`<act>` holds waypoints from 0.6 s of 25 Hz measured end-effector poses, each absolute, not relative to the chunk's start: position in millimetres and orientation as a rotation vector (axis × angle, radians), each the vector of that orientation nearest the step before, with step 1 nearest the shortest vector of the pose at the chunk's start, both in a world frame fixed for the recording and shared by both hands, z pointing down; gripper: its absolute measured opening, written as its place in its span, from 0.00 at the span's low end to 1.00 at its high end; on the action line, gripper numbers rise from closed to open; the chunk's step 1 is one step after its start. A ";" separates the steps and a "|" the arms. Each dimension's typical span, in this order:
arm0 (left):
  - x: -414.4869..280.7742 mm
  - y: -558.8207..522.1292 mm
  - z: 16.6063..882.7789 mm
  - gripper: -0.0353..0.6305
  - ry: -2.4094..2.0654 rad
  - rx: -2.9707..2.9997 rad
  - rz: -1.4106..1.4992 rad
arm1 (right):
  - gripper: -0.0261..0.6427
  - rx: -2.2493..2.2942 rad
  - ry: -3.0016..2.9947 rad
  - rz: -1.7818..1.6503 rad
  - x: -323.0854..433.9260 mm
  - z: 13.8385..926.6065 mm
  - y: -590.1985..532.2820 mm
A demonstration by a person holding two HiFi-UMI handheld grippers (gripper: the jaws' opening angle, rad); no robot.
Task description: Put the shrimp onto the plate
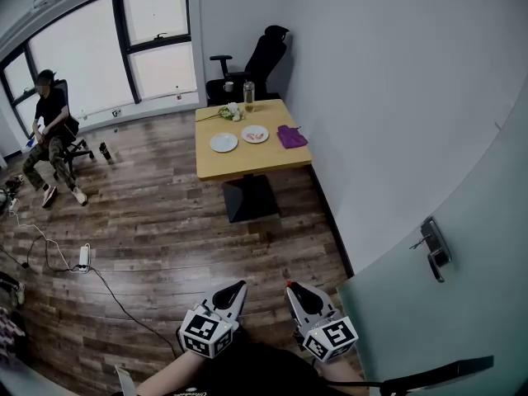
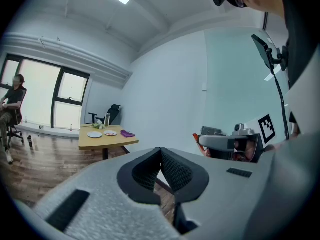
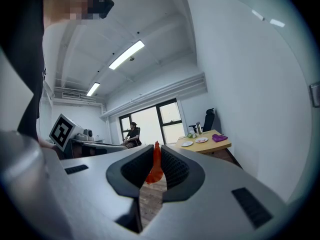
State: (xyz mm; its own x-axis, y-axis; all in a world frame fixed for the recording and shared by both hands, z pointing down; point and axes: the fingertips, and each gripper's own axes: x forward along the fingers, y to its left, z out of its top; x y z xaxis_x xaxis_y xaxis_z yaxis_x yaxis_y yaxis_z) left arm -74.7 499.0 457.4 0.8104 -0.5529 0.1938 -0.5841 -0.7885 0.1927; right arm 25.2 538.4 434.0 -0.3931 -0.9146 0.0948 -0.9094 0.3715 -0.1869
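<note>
- Up close, the shrimp (image 3: 154,170) is a thin orange-red piece standing upright, wider at the bottom and tapering to a point at the top.
- It is pinched between the ribbed dark pads of my right tongs (image 3: 156,155), which are closed on it. Its point pokes just above the jaw tips.
- My left tongs (image 2: 161,156) are closed too, pads meeting at the tips with nothing between them.
- From the head view, both tongs sit low near my body over the wooden floor (image 1: 165,221), well apart from the table (image 1: 247,165). There the shrimp is only a red speck at the right tongs' tip.
- Only the head view lays the tabletop out from above. An empty white plate (image 1: 223,142) lies just beside a second plate (image 1: 255,134) with pink pieces on it, with a purple cloth (image 1: 290,136) to the right and a bottle (image 1: 248,96) at the far edge.
- The left gripper view alone catches my right tongs side-on, with an orange bit at their front.
- The pink pieces on the second plate are too small to identify in any view.
- My arms are cut off at the bottom edge of the head view.
</note>
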 end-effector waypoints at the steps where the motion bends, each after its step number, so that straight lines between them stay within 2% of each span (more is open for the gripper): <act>1: -74.9 495.6 458.6 0.06 -0.880 2.751 0.186 | 0.11 -1.713 2.586 -0.325 23.8 434.6 534.4; 15: -74.9 370.3 449.5 0.06 -0.894 2.777 0.140 | 0.11 -1.733 2.587 -0.291 23.1 427.8 418.0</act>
State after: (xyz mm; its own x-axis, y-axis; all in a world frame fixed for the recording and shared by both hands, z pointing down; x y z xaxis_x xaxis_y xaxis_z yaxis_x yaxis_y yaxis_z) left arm -74.9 370.3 449.5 0.8101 -0.5648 0.1573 -0.5858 -0.7903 0.1795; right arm 23.1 418.0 427.8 -0.3858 -0.9180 0.0916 -0.9154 0.3686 -0.1617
